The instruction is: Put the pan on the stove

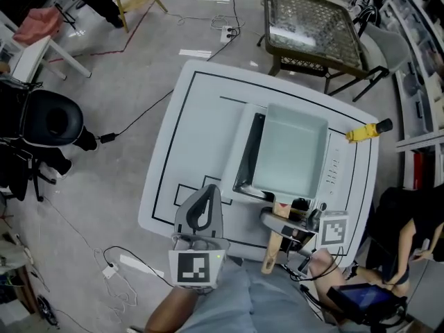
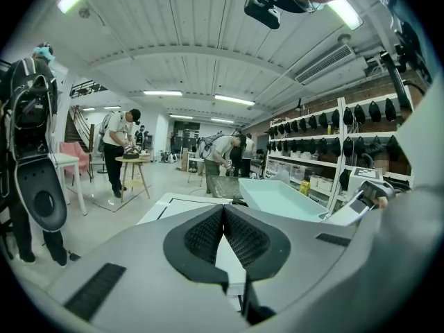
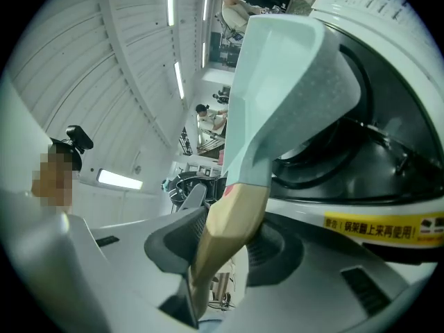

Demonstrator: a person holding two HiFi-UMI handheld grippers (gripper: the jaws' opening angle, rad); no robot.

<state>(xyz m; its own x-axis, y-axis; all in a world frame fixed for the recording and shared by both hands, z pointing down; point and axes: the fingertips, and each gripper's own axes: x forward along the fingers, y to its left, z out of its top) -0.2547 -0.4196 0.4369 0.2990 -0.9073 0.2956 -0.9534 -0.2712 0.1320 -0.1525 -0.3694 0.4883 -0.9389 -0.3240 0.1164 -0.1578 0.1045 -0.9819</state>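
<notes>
Beside pan handle (image 3: pixel 232 234), yellow Chinese-character label (image 3: pixel 383 228) on stove (image 3: pixel 374 19)

On table (image 1: pixel 187 109), stove (image 1: pixel 239 141) with pan (image 1: pixel 290 150) over it, handle (image 1: pixel 270 255) in right tongs (image 1: pixel 288 222) (near edge), left tongs (image 1: pixel 208 190) just left.

One yellow warning label (image 3: pixel 383 229) with black Chinese characters stands on the stove's (image 3: pixel 305 205) front edge. The characters are too small to be read with certainty.
</notes>
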